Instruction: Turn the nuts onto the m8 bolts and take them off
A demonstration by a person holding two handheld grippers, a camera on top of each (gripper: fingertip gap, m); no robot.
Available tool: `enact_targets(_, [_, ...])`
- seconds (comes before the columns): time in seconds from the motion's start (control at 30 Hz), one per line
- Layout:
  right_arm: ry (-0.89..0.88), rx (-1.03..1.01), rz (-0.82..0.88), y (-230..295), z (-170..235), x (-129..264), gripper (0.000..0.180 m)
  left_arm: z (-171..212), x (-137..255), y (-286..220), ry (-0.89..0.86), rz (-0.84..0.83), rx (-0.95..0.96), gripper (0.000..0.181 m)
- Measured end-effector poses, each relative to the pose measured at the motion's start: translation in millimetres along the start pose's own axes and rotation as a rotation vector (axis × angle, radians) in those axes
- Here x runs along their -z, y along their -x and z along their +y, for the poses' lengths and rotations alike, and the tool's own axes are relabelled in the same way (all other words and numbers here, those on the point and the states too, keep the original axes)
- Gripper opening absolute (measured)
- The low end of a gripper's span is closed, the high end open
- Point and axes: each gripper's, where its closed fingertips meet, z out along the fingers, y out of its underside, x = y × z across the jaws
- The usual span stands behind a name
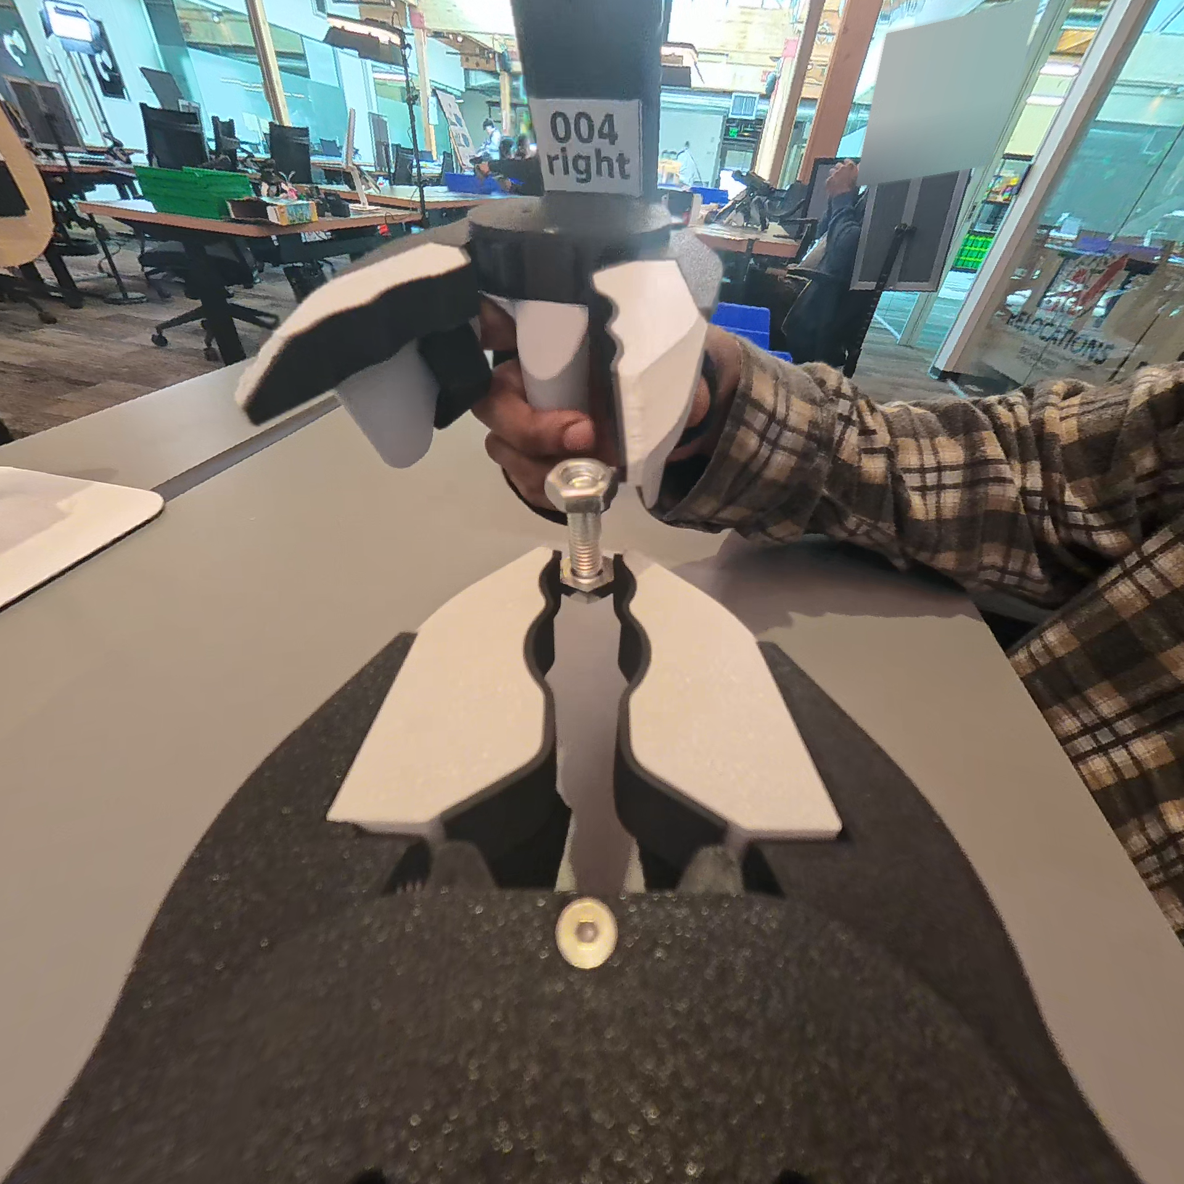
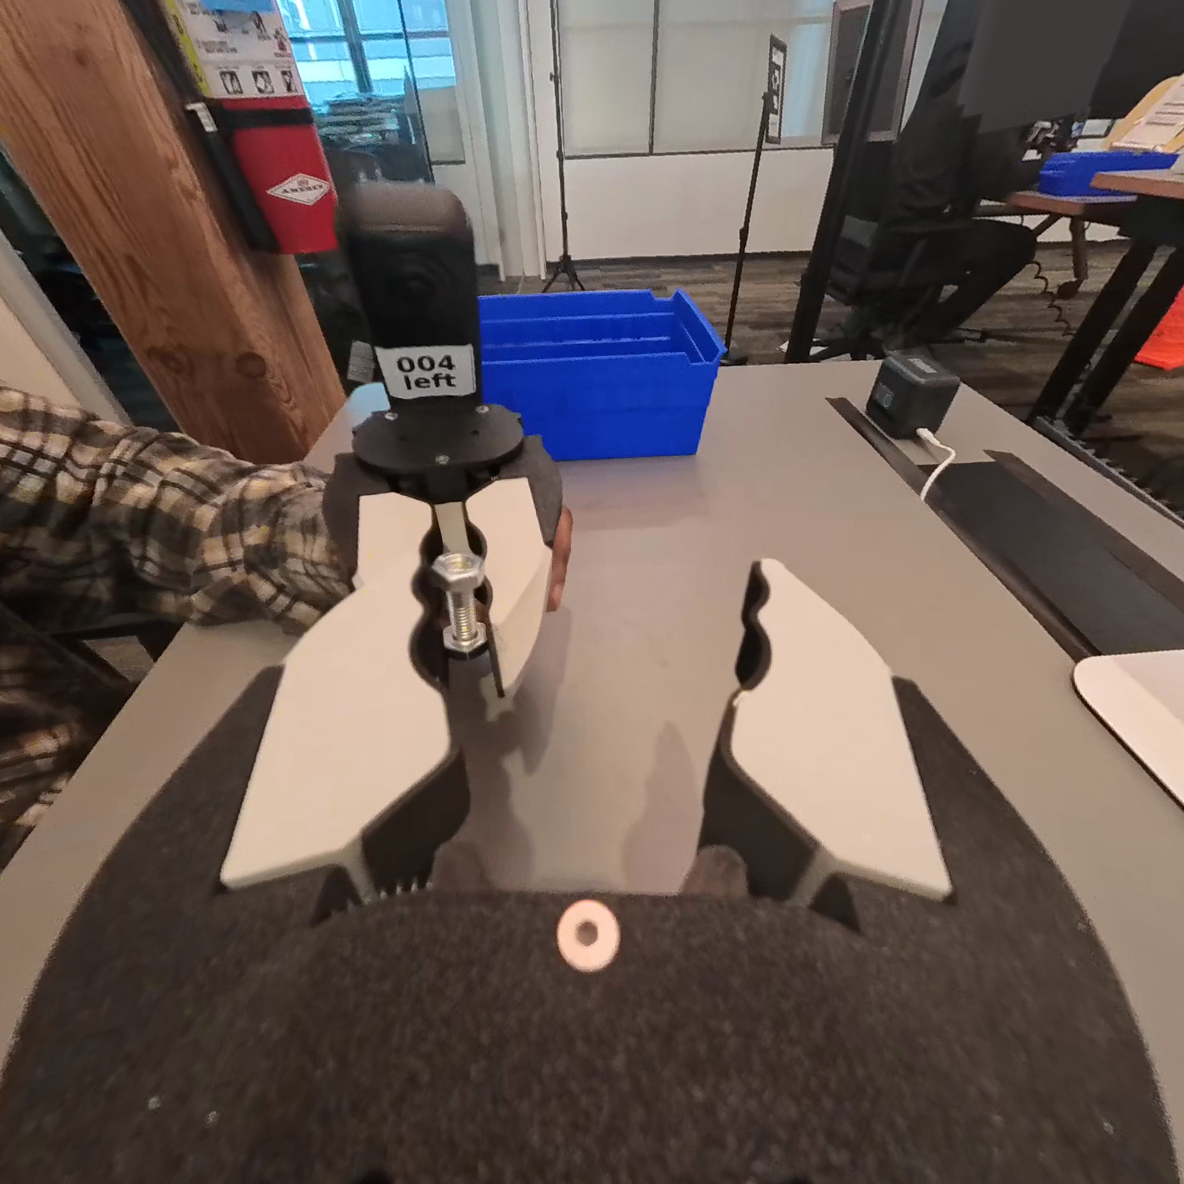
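Our left gripper (image 1: 586, 580) was closed on the bolt's (image 1: 582, 535) head, holding it upright above the grey table (image 1: 256, 641). Our right gripper (image 2: 596, 615) stood wide open with nothing in it, its left finger (image 2: 359, 705) just beside the bolt. A nut (image 1: 580, 482) sat at the bolt's top end, barely threaded by our judgement. Whether it was going on or coming off, we could not tell. A blue bin (image 2: 596, 378) lay far off.
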Motion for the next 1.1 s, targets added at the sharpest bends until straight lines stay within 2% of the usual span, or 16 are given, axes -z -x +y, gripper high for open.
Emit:
enact_targets(0.13, [-0.025,-0.021,0.021,-7,-2,9,0.088,-2,2,1,-0.014,0.001,0.01,0.014])
enact_targets(0.37, [0.013,0.014,-0.01,5,1,-3,0.088,-1,1,1,-0.008,-0.001,0.003,0.015])
enact_targets(0.57, [0.001,0.005,-0.066,14,-1,-3,0.072,-2,1,2,-0.011,-0.005,0.005,0.015])
enact_targets(0.83, [0.006,-0.014,0.0,-2,3,5,0.08,-3,3,3,-0.021,-0.01,0.006,0.014])
enact_targets(1.1, [0.012,0.006,-0.021,4,3,-2,0.082,0,0,2,0.0,-0.01,-0.006,0.015])
